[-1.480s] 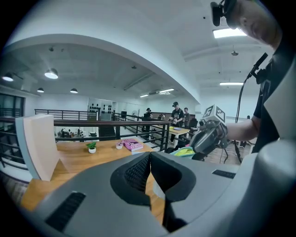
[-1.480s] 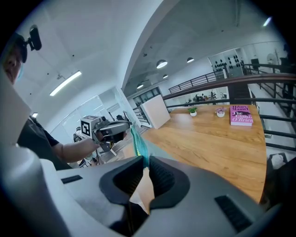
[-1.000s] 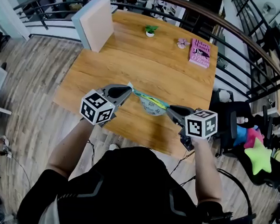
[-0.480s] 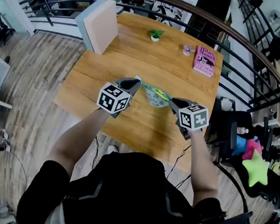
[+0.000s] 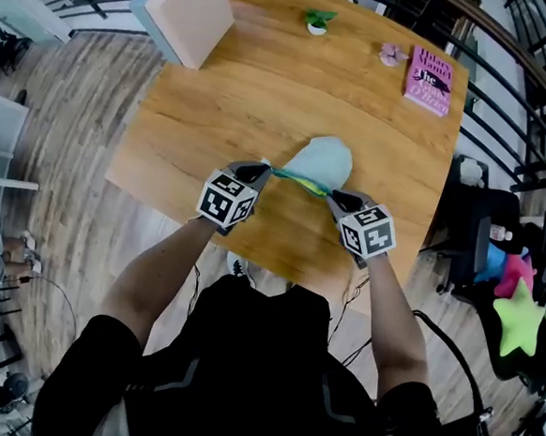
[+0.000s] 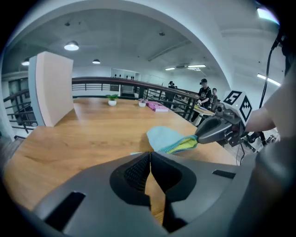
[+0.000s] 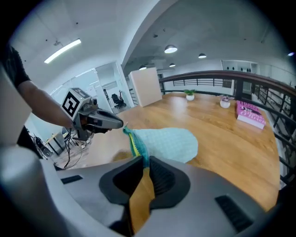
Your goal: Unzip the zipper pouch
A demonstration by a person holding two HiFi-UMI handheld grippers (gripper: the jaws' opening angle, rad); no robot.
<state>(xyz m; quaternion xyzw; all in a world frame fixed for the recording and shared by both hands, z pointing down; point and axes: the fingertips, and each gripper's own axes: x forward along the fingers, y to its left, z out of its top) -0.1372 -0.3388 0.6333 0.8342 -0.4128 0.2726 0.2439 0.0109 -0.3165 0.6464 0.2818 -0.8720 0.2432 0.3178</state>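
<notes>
zipper pouch (image 5: 321,159) pull: hidden, maybe in left tool (image 6: 150,154) | book (image 5: 431,80) title: unreadable

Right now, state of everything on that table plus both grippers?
zipper pouch: stretched between both grippers, body lying on the table; zipper state unclear.
left gripper: shut on pouch's end.
right gripper: shut on pouch's zipper edge.
book: closed, lying flat.
potted plant: upright.
panel: standing upright.

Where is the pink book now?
In the head view, the pink rectangular book lies at the far right corner of the wooden table, beside a small pink ornament.
</notes>
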